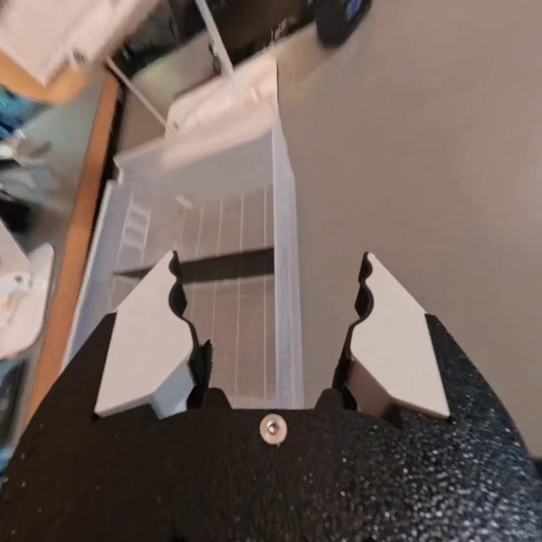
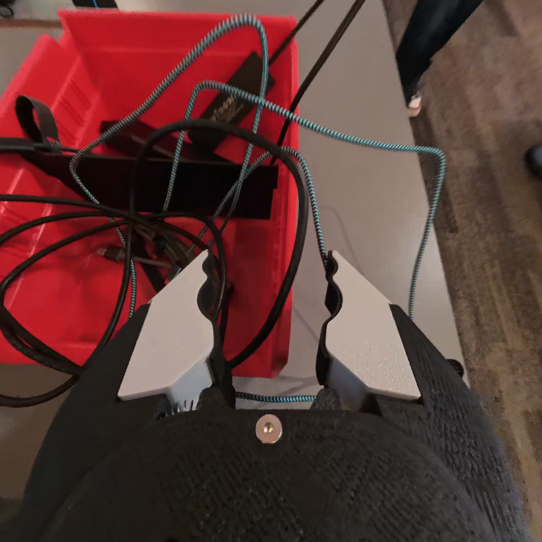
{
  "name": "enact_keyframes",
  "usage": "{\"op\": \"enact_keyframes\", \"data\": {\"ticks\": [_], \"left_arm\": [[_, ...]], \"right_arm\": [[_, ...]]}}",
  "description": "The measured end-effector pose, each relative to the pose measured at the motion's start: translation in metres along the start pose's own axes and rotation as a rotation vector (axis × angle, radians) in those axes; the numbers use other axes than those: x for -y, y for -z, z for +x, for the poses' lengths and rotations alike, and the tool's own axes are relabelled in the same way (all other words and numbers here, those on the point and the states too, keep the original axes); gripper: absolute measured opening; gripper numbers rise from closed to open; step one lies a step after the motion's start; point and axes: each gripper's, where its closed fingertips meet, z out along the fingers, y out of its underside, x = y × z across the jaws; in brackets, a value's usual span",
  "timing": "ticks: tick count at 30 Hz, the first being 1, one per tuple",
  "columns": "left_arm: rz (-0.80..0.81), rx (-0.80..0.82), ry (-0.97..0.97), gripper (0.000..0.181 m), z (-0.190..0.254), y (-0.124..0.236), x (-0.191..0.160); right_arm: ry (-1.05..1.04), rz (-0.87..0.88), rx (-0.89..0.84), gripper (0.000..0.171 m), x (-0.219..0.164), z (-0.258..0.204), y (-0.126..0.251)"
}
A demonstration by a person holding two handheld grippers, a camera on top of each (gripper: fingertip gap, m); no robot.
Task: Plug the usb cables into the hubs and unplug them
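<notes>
In the right wrist view a red bin (image 2: 176, 44) holds a long black hub (image 2: 190, 187), a second black hub (image 2: 234, 96) behind it, tangled black cables (image 2: 302, 205) and a USB plug (image 2: 113, 253). A teal braided cable (image 2: 352, 137) loops out of the bin over the table and runs under my right gripper (image 2: 269, 258). That gripper is open, above the bin's near right corner, with a black cable loop lying against its left finger. My left gripper (image 1: 269, 256) is open and empty over a clear plastic container (image 1: 281, 293). No hub or cable shows in that blurred view.
The beige table (image 2: 366, 205) ends at the right, with carpet (image 2: 484, 234) and a person's leg (image 2: 419, 58) beyond. In the left wrist view a wooden edge (image 1: 88, 205) runs along the left, with a dark object (image 1: 337, 26) at the top. Across from one pair of fingers to the other is roughly 70 cm.
</notes>
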Motion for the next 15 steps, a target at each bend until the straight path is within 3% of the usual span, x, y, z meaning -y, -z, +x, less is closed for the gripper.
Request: {"op": "enact_keyframes", "data": {"ticks": [5,7,10,15], "left_arm": [[-0.179,-0.195,0.173,0.091,0.011,-0.004,-0.062],[-0.226,-0.202,0.163,0.082,0.012,-0.009,-0.079],[-0.273,-0.180,0.110,0.068,0.011,-0.015,-0.094],[-0.268,-0.287,0.100,0.052,0.024,-0.015,-0.092]], "right_arm": [[0.014,-0.089,-0.040,0.069,-0.013,0.000,-0.014],[0.012,-0.098,-0.054,0.065,-0.013,0.000,-0.015],[0.002,-0.119,-0.053,0.057,-0.016,-0.002,-0.017],[0.001,-0.129,-0.058,0.039,-0.019,-0.003,-0.019]]}}
